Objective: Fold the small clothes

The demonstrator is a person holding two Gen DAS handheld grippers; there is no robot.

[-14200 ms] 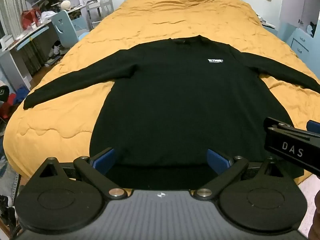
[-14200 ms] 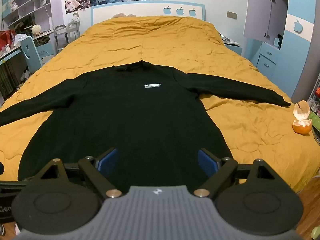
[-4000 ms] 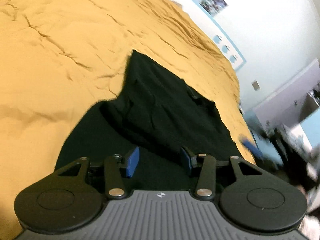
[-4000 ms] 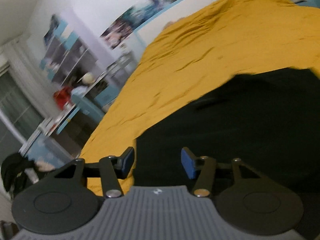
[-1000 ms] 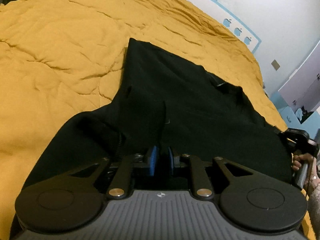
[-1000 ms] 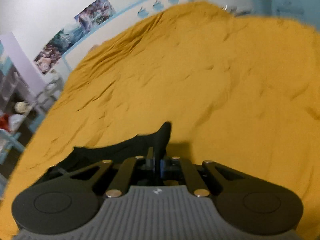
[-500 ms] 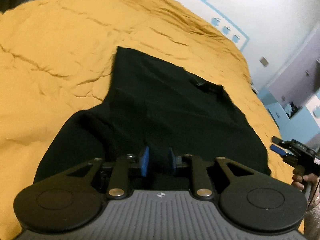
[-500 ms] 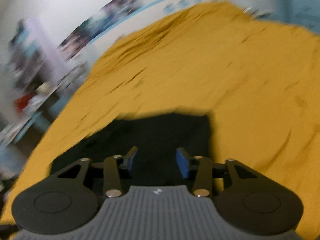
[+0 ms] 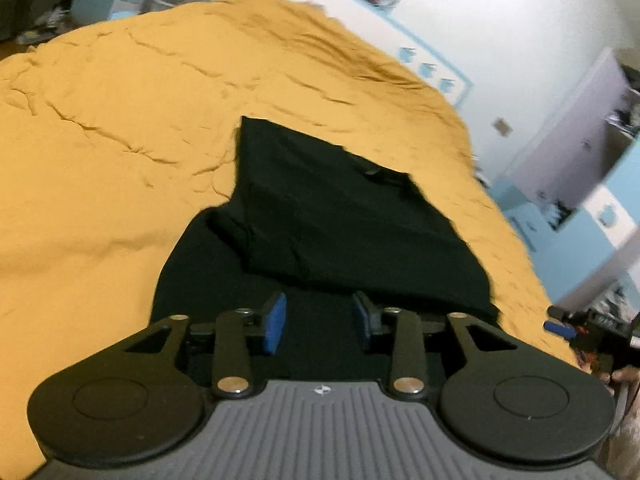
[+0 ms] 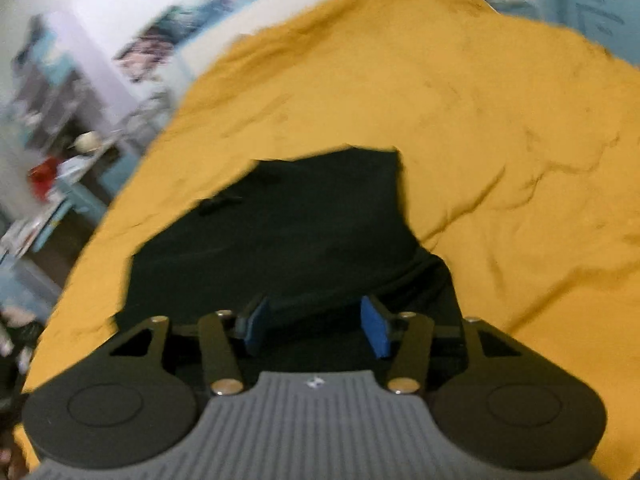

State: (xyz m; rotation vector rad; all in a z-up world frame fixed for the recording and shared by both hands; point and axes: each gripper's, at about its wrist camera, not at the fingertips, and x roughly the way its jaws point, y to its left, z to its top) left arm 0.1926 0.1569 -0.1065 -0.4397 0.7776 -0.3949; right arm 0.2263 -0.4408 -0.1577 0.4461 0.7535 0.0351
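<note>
Orange bedspread [image 9: 120,120] carries the black sweater [image 9: 340,220], sleeves now folded inward. Both left tongs [image 9: 320,324] and right tongs [image 10: 316,326] have just opened, empty, letting go.

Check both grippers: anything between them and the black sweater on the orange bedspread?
Nothing visible. The left gripper and right gripper, jaws just opened and empty, hang directly above the partly folded black sweater on the orange quilted bedspread.

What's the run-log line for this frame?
stage: sleeves folded in | black long-sleeved top flat on orange quilt | left tool open, empty, just opening | right tool same
</note>
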